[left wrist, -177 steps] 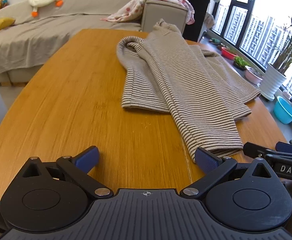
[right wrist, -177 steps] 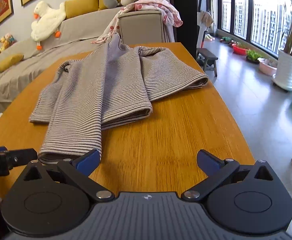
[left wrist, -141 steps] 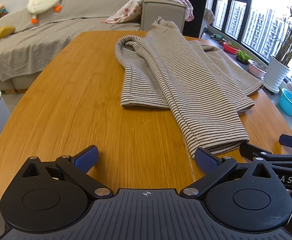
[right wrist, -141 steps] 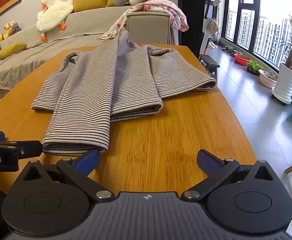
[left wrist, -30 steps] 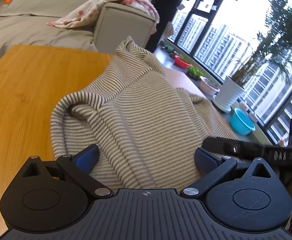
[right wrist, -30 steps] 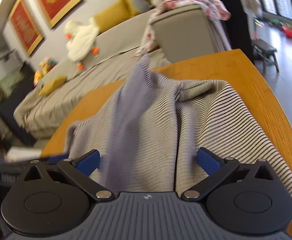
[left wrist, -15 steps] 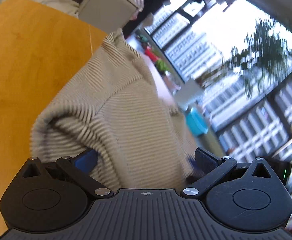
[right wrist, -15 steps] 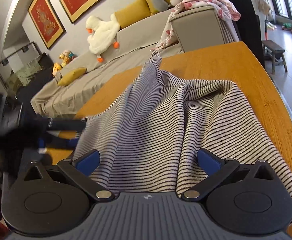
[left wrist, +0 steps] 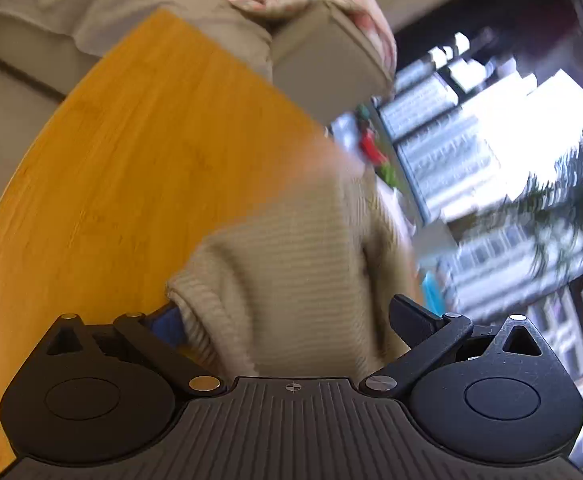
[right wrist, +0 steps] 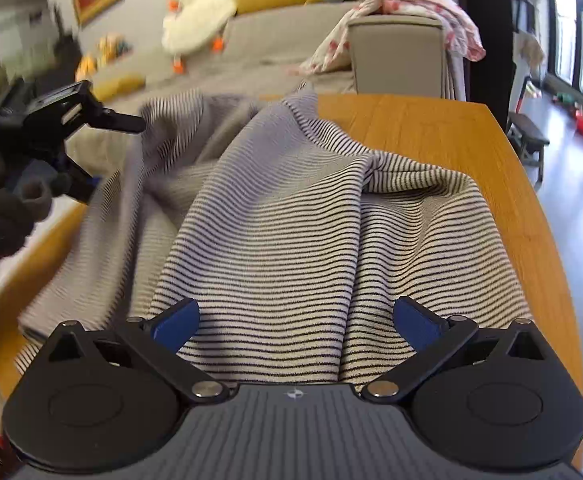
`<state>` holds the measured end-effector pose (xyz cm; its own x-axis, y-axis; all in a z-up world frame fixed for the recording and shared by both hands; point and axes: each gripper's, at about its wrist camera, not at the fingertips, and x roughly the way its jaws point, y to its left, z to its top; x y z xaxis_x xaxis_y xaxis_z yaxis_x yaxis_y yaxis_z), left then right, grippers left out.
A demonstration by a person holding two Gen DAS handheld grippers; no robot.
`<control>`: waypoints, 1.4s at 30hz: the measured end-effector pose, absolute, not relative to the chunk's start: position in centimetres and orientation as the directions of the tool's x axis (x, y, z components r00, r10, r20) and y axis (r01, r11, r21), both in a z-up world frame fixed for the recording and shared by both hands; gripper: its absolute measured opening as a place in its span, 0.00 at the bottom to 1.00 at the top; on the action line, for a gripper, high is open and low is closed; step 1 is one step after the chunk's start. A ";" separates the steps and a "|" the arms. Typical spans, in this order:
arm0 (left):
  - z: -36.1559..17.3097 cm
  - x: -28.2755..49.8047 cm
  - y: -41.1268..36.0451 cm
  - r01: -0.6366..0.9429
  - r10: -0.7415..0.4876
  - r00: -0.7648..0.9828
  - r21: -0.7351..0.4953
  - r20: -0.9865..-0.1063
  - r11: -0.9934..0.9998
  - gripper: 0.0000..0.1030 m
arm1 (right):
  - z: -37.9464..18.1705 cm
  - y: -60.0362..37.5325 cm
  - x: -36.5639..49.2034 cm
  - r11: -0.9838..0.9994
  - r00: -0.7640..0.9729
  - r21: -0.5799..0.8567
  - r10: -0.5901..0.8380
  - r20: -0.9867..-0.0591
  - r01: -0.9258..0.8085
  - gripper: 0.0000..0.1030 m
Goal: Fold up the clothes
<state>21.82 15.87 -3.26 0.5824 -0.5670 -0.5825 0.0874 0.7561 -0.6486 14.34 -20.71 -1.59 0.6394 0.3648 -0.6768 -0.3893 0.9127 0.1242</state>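
Observation:
A striped beige knit sweater [right wrist: 291, 240] lies rumpled on the wooden table [right wrist: 431, 128]. My right gripper [right wrist: 295, 316] is open, its blue pads wide apart over the sweater's near edge. In the left wrist view the sweater [left wrist: 291, 272] is blurred and bunched between the fingers of my left gripper [left wrist: 287, 320], which stand wide open. The left gripper [right wrist: 91, 120] also shows in the right wrist view, raised at the left, with the sweater's left part lifted toward it.
A grey sofa [right wrist: 291, 32] with a plush duck [right wrist: 195, 4] and a pink blanket [right wrist: 423, 12] stands behind the table. Windows and potted plants are to the right. A small stool [right wrist: 527, 132] stands by the table's far right corner.
The left gripper has swung further left and tilted, and the sweater's left part has risen with it. The right gripper has hardly moved and stays open over the sweater.

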 end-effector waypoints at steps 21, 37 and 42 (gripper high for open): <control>0.0 24.6 9.6 0.256 -0.228 0.722 -0.054 -0.654 0.965 0.39 | -0.2 -11.2 25.9 0.750 0.849 -0.515 0.115 -0.517 -0.415 0.10; 4.4 26.2 11.0 0.097 -0.194 0.855 -0.219 -0.480 0.971 0.83 | -2.3 -23.1 34.0 0.962 0.831 -0.163 0.096 -0.548 -0.219 0.29; 3.8 20.8 7.2 0.254 -0.417 0.820 -0.404 -0.391 0.879 0.93 | 0.2 -25.9 31.2 0.979 0.845 -0.055 0.139 -0.516 -0.195 0.41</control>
<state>20.77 7.21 3.80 0.8205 -0.4166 -0.3914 0.2536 0.8789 -0.4040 31.18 -25.90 0.21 0.8454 0.1394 -0.5157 -0.1952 0.9792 -0.0553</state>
